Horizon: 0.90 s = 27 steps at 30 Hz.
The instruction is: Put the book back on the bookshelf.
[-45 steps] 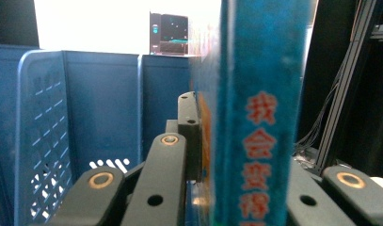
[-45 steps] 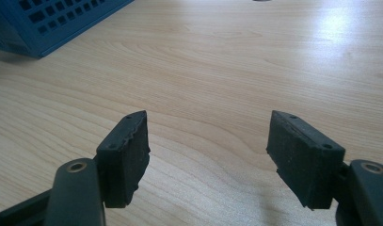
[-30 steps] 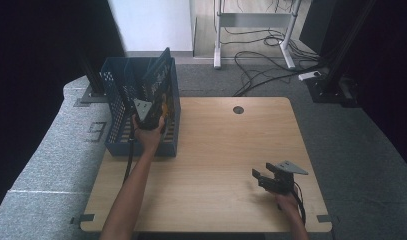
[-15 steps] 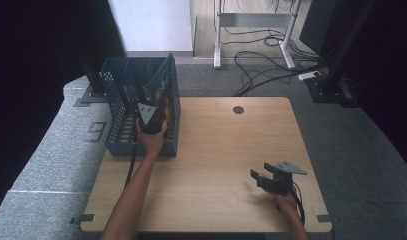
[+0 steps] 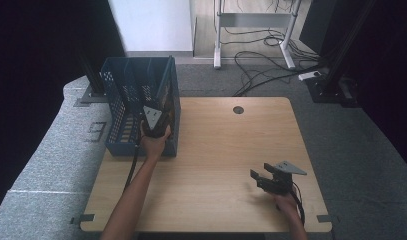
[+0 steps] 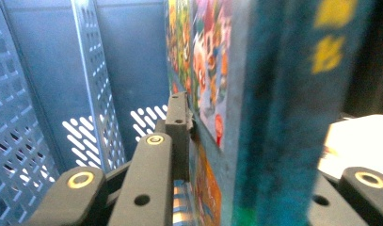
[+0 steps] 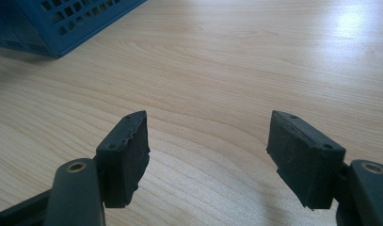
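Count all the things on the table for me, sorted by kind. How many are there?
Blue perforated plastic crates: 1
Colourful picture books standing inside the crate: 1 for sure; more may be hidden behind it
Black two-jaw grippers: 2, the left gripper at the book, the right gripper open over the light wooden table
Total: 4

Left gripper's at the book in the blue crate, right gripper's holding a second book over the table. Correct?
Not quite. The right gripper holds nothing: the right gripper view shows its jaws open over the bare table. The left gripper is at the book in the crate.
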### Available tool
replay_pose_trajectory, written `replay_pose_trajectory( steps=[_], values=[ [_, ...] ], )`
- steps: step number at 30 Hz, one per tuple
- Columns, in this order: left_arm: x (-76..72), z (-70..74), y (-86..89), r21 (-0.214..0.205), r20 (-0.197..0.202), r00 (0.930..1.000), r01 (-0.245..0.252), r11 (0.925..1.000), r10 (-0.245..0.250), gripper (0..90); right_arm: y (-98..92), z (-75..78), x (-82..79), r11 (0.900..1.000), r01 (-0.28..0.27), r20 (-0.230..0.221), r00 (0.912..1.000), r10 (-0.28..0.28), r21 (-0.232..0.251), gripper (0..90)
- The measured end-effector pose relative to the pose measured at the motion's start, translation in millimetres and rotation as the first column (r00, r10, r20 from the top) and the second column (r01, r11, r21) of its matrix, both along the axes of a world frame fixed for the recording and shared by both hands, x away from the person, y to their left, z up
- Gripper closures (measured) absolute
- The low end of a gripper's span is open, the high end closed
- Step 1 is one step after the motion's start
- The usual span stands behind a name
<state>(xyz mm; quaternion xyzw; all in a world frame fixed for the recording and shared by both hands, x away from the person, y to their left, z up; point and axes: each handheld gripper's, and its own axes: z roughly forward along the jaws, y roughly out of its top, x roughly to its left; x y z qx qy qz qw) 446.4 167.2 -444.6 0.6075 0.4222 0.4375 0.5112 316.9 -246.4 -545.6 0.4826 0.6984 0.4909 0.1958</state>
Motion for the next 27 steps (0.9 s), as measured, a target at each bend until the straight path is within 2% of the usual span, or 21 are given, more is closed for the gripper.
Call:
replay_pose_trajectory(
  steps=[4,6,13,16,20,27],
  values=[
    [-0.6,4.0,-2.0,0.017,0.002,0.9998,-0.022,0.9996,0.022,76.9,0.5,-0.1,-0.1,1.0,-0.002,-0.002,1.0,0.002,-0.001,29.2],
    [0.9,5.3,-1.1,-0.001,-0.002,0.9997,-0.024,0.9997,0.024,77.5,0.9,-0.1,-0.1,1.0,-0.005,-0.001,1.0,0.005,-0.003,29.2],
    [6.4,7.7,-2.0,-0.013,-0.024,0.9994,-0.024,0.9996,0.024,77.4,-0.4,-0.2,1.2,1.0,-0.001,-0.004,1.0,0.001,0.0,29.2],
    [7.0,8.7,-0.1,-0.038,-0.037,0.9993,-0.008,0.9992,0.007,76.2,-0.7,-0.7,1.8,1.0,-0.001,-0.002,1.0,0.001,0.0,29.1],
    [5.7,10.8,3.9,-0.062,-0.065,0.9971,0.036,0.9975,-0.04,69.8,-0.7,-1.9,2.0,1.0,-0.001,-0.01,1.0,0.001,0.003,29.0],
    [-4.8,9.0,5.5,-0.049,-0.07,0.9949,0.07,0.9964,-0.073,60.3,-2.3,-2.5,1.1,1.0,0.001,-0.005,1.0,-0.001,0.003,29.1]
  ],
)
